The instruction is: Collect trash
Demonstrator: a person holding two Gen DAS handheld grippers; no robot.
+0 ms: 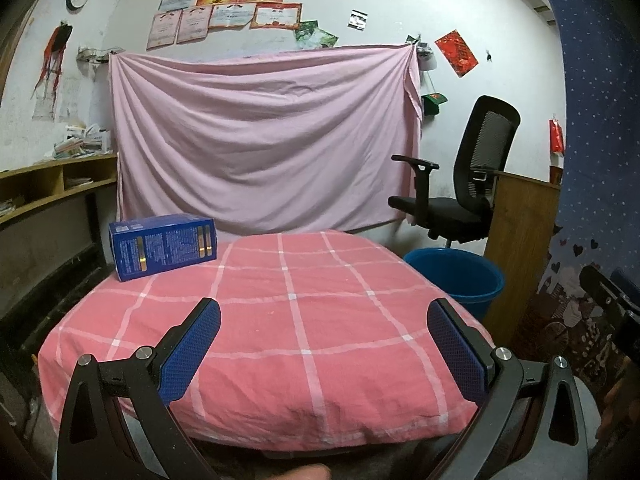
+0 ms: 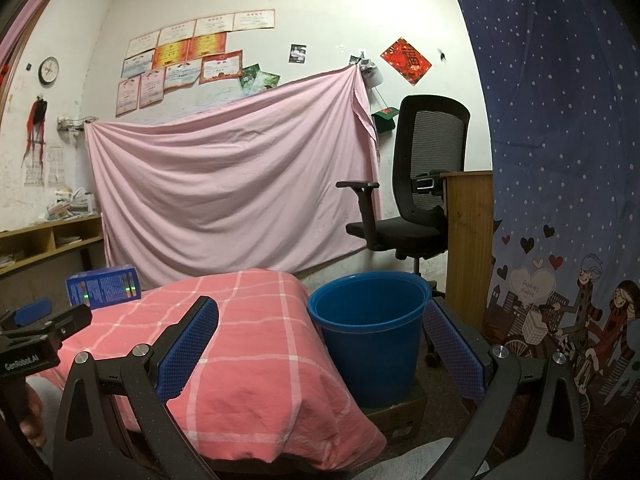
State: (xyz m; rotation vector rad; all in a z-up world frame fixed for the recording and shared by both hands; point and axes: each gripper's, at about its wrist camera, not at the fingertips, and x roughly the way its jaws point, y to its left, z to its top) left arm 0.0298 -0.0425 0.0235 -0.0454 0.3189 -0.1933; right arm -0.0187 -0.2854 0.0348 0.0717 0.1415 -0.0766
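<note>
A blue printed carton (image 1: 163, 246) lies on its side at the far left corner of a table covered by a pink checked cloth (image 1: 280, 320). My left gripper (image 1: 320, 344) hovers open over the near half of the cloth, nothing between its blue pads (image 1: 188, 354). A blue plastic bucket (image 1: 460, 280) stands on the floor just off the table's right side. In the right wrist view the bucket (image 2: 368, 332) sits on a flat cardboard box, and my right gripper (image 2: 320, 344) is open in front of it, empty. The carton (image 2: 102, 290) shows far left there.
A black office chair (image 2: 412, 200) stands behind the bucket beside a wooden panel (image 2: 468, 240). A pink sheet (image 1: 264, 136) hangs on the back wall. Wooden shelves (image 1: 52, 184) run along the left wall. A dotted blue curtain (image 2: 560, 160) hangs at the right. The left gripper's body (image 2: 36, 340) shows at left.
</note>
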